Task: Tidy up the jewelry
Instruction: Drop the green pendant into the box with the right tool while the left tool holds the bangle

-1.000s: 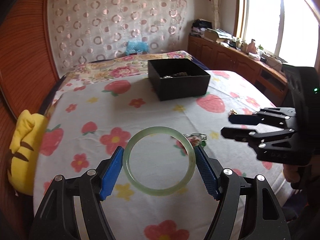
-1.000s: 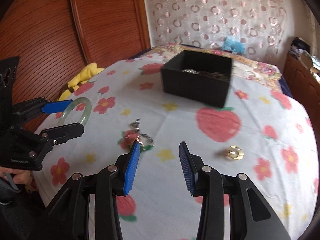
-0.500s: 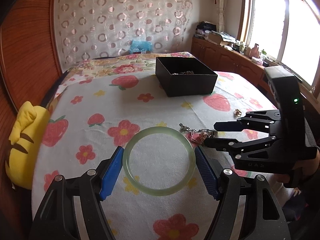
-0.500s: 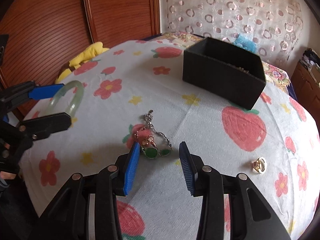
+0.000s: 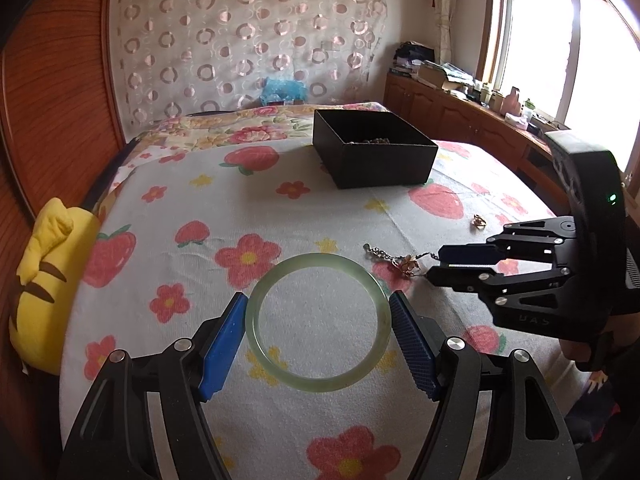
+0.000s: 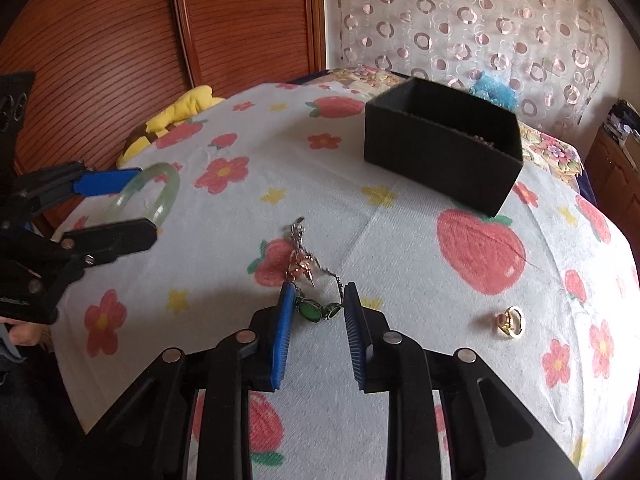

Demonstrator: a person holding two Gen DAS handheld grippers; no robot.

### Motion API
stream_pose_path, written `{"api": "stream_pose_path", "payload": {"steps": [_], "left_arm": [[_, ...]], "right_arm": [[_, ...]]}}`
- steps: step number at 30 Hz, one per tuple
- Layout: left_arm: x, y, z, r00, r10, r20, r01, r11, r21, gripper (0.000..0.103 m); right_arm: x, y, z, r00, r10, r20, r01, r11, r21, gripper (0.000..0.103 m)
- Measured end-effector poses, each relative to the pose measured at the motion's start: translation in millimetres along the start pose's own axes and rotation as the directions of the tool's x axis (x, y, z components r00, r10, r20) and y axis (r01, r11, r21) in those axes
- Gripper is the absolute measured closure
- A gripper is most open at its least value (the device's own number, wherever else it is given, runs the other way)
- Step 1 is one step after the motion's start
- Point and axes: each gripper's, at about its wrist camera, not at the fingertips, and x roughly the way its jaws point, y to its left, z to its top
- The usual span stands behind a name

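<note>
My left gripper [image 5: 318,322] is shut on a pale green jade bangle [image 5: 256,316] and holds it flat above the bed; it also shows in the right wrist view [image 6: 108,208] with the bangle [image 6: 166,196]. My right gripper [image 6: 316,304] is open, low over the sheet, its fingers either side of the green-stone end of a chain bracelet [image 6: 310,276]. In the left wrist view the right gripper [image 5: 434,266] touches the bracelet [image 5: 400,262]. A gold ring [image 6: 510,320] lies to the right. A black open box [image 6: 444,156] with jewelry inside stands farther back.
The bed is covered by a white sheet with strawberries and flowers [image 5: 280,208]. A yellow plush toy [image 5: 44,280] lies at the left edge by the wooden headboard [image 6: 120,40]. A wooden cabinet [image 5: 460,116] with clutter runs under the window on the right.
My right gripper has moved down and forward until its open fingers straddle the bracelet's green end. The left gripper has kept hold of the bangle and shifted slightly.
</note>
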Motion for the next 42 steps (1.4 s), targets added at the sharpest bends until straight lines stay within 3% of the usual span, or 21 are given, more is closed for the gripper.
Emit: {"api": "stream_pose_path", "payload": {"steps": [17, 31, 42], "left_arm": [[4.5, -2.8, 16.0, 1.000, 0.007, 0.025, -0.007, 1.000, 0.018, 0.034], [22.1, -9.5, 58.2, 0.997, -0.009, 0.073, 0.006, 0.999, 0.039, 0.034], [50.7, -13.0, 97.8, 0.995, -0.021, 0.102, 0.017, 0.999, 0.038, 0.034]], "right_arm": [[-26.0, -2.6, 52.3, 0.994, -0.007, 0.105, 0.012, 0.999, -0.047, 0.076], [-54.8, -54.0, 92.7, 0.981, -0.087, 0.176, 0.088, 0.996, 0.003, 0.075], [-33.1, -117.9, 125.9, 0.973, -0.159, 0.166, 0.143, 0.985, 0.099, 0.075]]}}
